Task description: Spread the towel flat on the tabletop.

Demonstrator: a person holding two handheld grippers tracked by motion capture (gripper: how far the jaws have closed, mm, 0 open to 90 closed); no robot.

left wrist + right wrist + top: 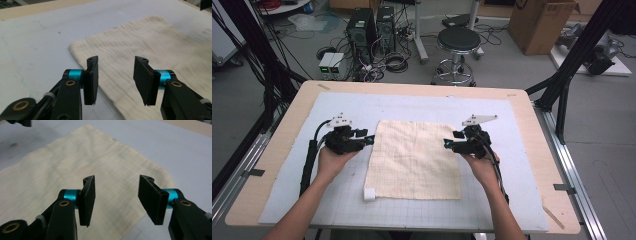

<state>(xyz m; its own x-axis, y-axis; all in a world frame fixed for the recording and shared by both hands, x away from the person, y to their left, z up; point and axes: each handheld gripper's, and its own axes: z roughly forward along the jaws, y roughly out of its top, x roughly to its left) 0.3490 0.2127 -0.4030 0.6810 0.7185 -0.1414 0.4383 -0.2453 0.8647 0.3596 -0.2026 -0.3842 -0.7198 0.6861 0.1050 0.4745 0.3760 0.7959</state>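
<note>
High view: a cream, waffle-textured square cloth point(414, 159) is lying flat mid-mat on the pale grey grid mat point(522, 200), the left gripper point(368, 140) sitting at its left edge and the right gripper point(447, 144) at its right, both equally close. Left gripper view: the jaws are standing about half open, gripping nothing, over the cloth's soft ribbed edge point(100, 45). Right gripper view: same deal, half open, empty, cloth corner point(160, 173) just underneath.

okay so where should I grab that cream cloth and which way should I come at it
Probably by its two far corners. The cream cloth lies flat and spread, so only edges offer anything to pinch. The left gripper and right gripper, both open, already flank its side edges; come in low from each side and nip the hem.
</note>
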